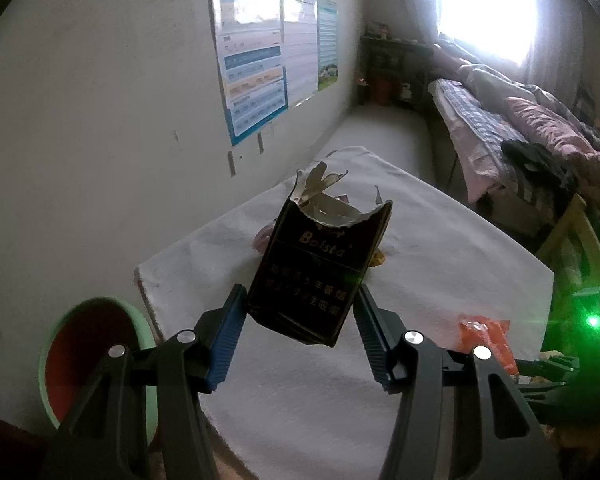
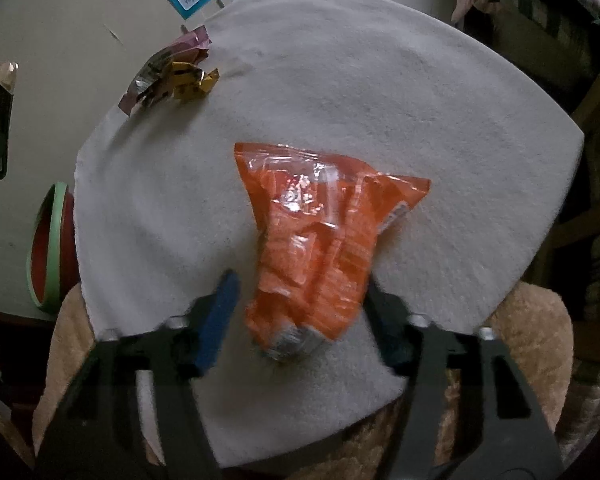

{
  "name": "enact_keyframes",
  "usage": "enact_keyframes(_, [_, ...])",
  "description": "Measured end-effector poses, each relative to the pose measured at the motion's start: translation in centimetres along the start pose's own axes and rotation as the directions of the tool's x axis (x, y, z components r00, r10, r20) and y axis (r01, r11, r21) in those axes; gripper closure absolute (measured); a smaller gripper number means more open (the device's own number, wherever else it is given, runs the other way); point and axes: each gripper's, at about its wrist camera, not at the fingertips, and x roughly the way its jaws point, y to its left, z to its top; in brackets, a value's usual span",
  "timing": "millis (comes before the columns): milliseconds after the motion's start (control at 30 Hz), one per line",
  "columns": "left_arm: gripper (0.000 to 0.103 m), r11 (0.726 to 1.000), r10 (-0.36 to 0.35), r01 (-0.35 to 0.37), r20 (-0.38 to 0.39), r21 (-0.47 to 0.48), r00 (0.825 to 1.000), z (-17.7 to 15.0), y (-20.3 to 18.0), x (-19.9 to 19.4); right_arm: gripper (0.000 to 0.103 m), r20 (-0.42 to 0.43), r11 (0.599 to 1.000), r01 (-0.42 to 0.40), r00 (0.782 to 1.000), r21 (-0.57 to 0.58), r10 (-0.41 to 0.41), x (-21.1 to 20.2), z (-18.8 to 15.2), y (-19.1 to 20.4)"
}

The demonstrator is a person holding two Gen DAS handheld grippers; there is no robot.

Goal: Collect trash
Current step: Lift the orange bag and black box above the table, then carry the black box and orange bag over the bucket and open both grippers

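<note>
Straddling the orange bag [image 2: 320, 240], whose long axis runs up the frame, the right gripper [image 2: 300, 320] stands apart; the left gripper [image 1: 300, 312] clamps the dark pack [image 1: 316, 268].

Right wrist view: right hand-held gripper [image 2: 300, 312] smeared by motion blur, so contact between its pads and the crinkled orange plastic bag [image 2: 320, 236] cannot be judged. Lower end of that bag is soft, print unreadable. Left wrist view: same bag shows only as an orange corner behind the gripper's right finger. Torn black cardboard cigarette pack [image 1: 312, 276] covers most of the small pile of pink and yellow foil wrappers [image 1: 262, 236] behind it. Round green-rimmed red bin [image 1: 84, 356] partly blocked by the gripper's left finger; in the right wrist view the white towel-covered tabletop [image 2: 420, 100] hides its far side. Wall poster [image 1: 256, 68] text too small to read. Window [image 1: 488, 8] blown out white.
</note>
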Motion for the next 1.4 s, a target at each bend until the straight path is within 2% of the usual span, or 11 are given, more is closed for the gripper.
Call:
enact_keyframes(400, [0.051, 0.999, 0.02, -0.02, -0.002, -0.043, 1.0, -0.9, 2.2, 0.0, 0.055, 0.025, 0.997, -0.051, 0.998, -0.055, 0.052, -1.5, 0.1, 3.0])
enact_keyframes(833, [0.051, 0.988, 0.097, -0.099, -0.024, -0.122, 0.995, -2.5, 6.8, -0.2, 0.055, 0.033, 0.972, -0.149, 0.987, -0.183, 0.157, -2.5, 2.1, 10.2])
enact_keyframes(1133, [0.051, 0.963, 0.175, -0.184, -0.061, -0.197, 0.983, -4.7, 11.5, -0.6, 0.055, 0.022, 0.943, -0.203, 0.976, -0.264, 0.217, -2.1, 2.8, 16.6])
enact_keyframes(1400, [0.051, 0.929, 0.237, -0.253, -0.093, -0.269, 0.967, -6.9, 16.1, -1.3, 0.055, -0.001, 0.905, -0.25, 0.964, -0.344, 0.266, -1.8, 3.8, 22.2])
